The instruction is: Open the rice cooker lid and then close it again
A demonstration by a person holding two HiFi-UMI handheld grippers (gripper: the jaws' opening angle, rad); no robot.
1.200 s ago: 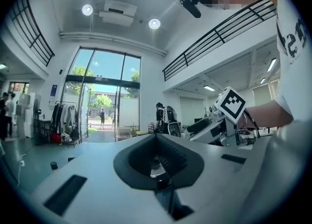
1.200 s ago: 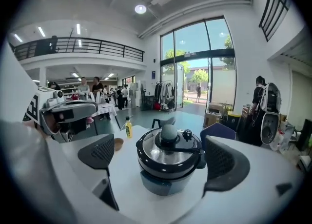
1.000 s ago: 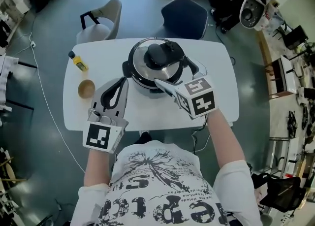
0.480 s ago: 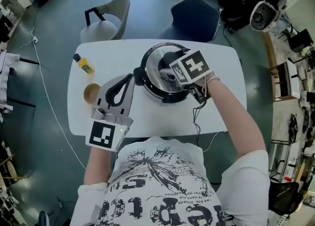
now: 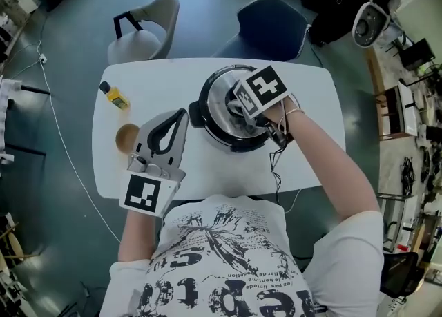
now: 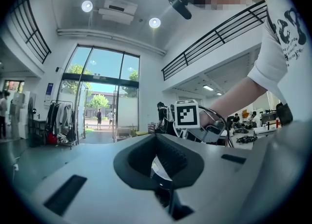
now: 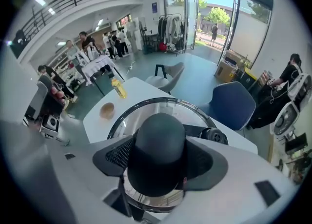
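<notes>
The steel rice cooker (image 5: pixel 215 129) stands in the middle of the white table (image 5: pixel 311 108), lid down. Its black knob (image 7: pixel 158 150) fills the right gripper view. My right gripper (image 7: pixel 158 167) points steeply down over the lid (image 5: pixel 219 98), and its jaws are closing round the knob, with both pads against the knob's sides. In the head view its marker cube hides the knob and the fingertips. My left gripper (image 5: pixel 181 117) is level just left of the cooker, its jaws together and empty, apart from the pot; the left gripper view shows the jaws (image 6: pixel 163 169) met.
A yellow bottle (image 5: pixel 114 96) and a small wooden bowl (image 5: pixel 125 136) sit at the table's left end. A grey chair (image 5: pixel 145 25) and a blue chair (image 5: pixel 269 25) stand behind the table. The cooker's cable (image 5: pixel 276 164) runs off the front edge.
My right gripper swung from in front of the cooker up over the lid, tipped downward, and its jaws narrowed onto the knob. The left gripper slid a little toward the cooker.
</notes>
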